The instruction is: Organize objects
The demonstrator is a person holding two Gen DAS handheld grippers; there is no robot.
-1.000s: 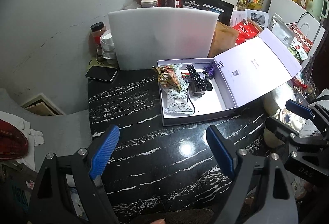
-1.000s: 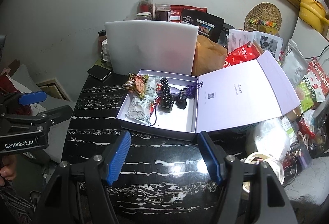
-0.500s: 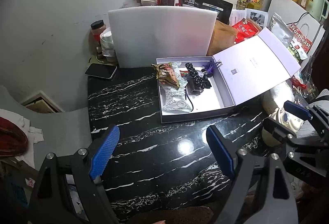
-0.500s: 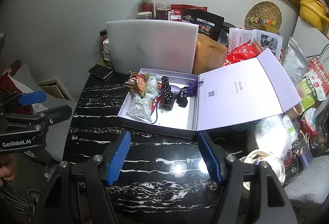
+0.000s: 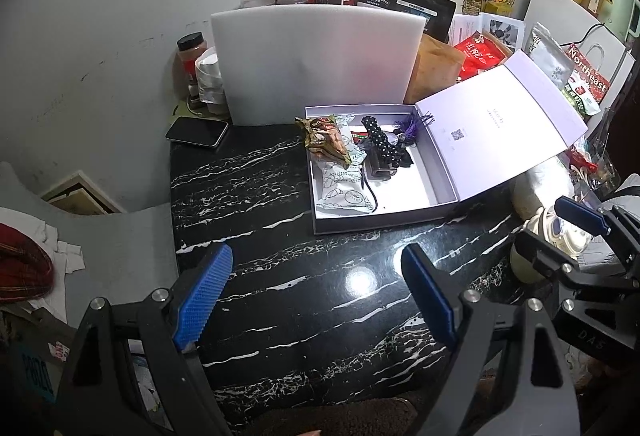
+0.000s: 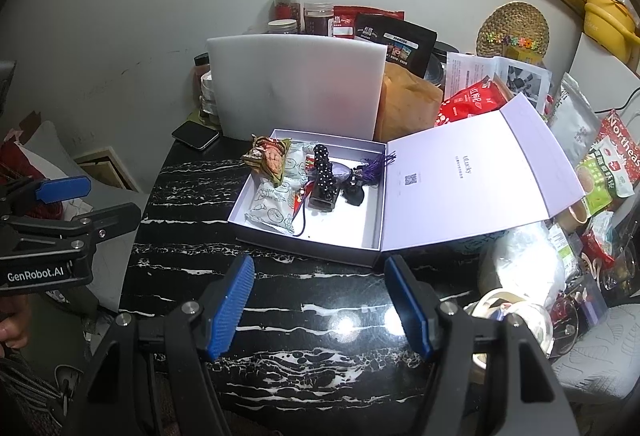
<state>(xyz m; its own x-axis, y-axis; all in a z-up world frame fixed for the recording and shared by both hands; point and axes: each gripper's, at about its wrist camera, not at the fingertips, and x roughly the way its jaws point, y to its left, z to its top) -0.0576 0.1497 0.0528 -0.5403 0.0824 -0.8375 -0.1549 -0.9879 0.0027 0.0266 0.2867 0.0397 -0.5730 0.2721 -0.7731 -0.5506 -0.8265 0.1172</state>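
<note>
Box (image 6: 308, 236) sits open at 12 o'clock on the surface (image 5: 280, 276), lid (image 6: 468, 180) flopped to 3 so items can drop in. Snack packs (image 5: 340, 176), beads (image 5: 380, 146) and tassel (image 5: 414, 124) already inside; packing looks near done. My left fingers (image 5: 316, 300) and right fingers (image 6: 320, 310) hover over bare marble, spread wide, empty, touching nothing.

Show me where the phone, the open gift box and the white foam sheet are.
phone (image 5: 196, 132), left wrist view, middle of its dark screen.
open gift box (image 6: 304, 250), right wrist view, its near outer wall.
white foam sheet (image 6: 296, 88), right wrist view, middle of its upright face.
</note>
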